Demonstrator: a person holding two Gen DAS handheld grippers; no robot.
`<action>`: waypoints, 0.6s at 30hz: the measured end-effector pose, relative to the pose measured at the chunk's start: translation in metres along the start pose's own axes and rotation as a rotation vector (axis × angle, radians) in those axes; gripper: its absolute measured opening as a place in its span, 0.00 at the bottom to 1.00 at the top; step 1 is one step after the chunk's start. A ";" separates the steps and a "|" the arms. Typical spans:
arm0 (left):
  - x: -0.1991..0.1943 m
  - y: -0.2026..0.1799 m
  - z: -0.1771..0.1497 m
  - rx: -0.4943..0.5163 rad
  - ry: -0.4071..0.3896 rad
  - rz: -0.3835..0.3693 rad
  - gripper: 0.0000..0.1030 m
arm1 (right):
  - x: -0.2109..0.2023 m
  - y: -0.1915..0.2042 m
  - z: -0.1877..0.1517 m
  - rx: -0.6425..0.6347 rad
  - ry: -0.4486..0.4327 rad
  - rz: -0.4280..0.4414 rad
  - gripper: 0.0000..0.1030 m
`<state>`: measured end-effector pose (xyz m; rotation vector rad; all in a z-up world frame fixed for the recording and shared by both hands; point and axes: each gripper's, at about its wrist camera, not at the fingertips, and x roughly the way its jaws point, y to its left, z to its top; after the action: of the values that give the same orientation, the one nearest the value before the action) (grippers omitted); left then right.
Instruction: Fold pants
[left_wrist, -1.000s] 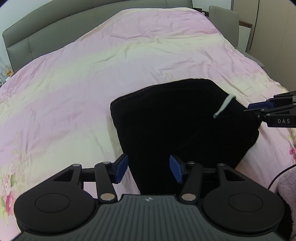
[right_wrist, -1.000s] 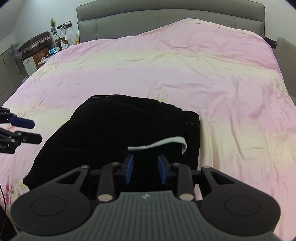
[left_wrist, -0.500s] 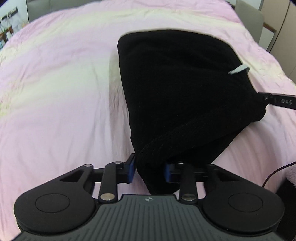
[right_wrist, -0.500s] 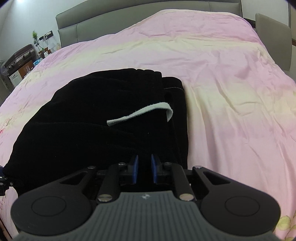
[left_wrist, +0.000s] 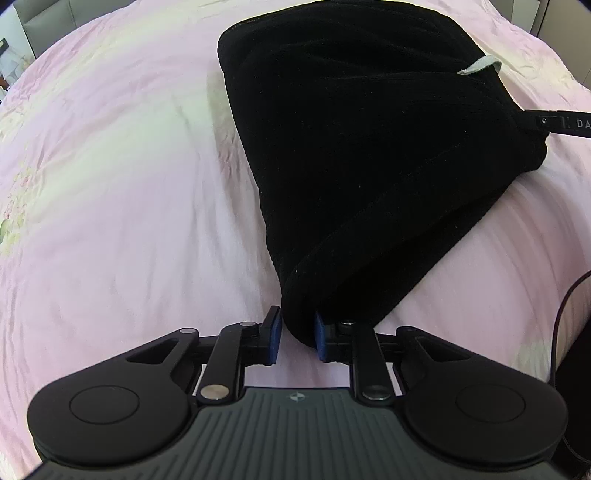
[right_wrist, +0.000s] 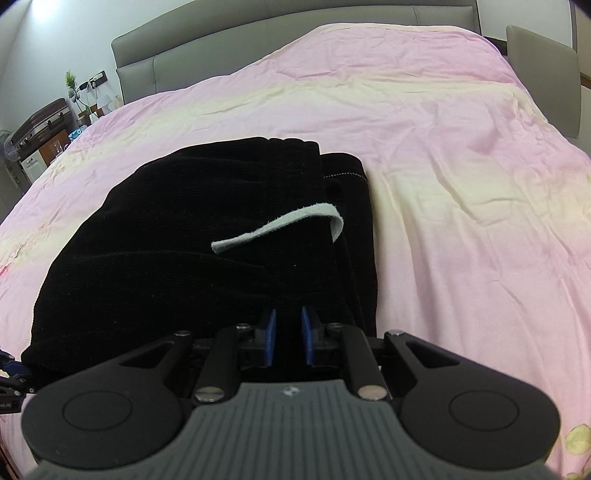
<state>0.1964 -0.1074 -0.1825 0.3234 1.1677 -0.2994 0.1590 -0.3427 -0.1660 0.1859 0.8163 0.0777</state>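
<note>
Black pants (left_wrist: 369, 147) lie folded on pink bedspread (left_wrist: 110, 184), w/ a pale grey strap (right_wrist: 280, 229) curling on top. Left gripper (left_wrist: 297, 334) pinches the near corner of the cloth, jaws narrow. Right gripper (right_wrist: 287, 339) at the other near edge, jaws narrow w/ dark cloth between; firm hold unclear. Behind: grey headboard (right_wrist: 258, 40), plant (right_wrist: 72, 83), suitcase (right_wrist: 40, 120). Black cable (left_wrist: 561, 314) on the right.

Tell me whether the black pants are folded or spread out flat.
Folded. The black pants lie as a compact layered bundle on the pink bedspread, one layer's edge overlapping another, no separate legs showing. Both grippers' jaws pinch its near edge.
</note>
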 end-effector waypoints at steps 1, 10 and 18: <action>-0.002 0.000 0.000 -0.004 0.004 -0.006 0.21 | 0.000 0.001 0.000 -0.006 -0.001 -0.003 0.09; -0.027 0.000 -0.002 0.079 0.028 0.070 0.20 | -0.006 0.004 0.005 -0.017 0.009 -0.007 0.09; -0.069 0.033 0.013 0.003 -0.090 0.096 0.38 | -0.030 0.008 0.032 -0.030 0.037 0.010 0.60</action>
<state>0.1953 -0.0784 -0.1105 0.3640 1.0595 -0.2291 0.1622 -0.3435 -0.1219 0.1611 0.8511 0.1028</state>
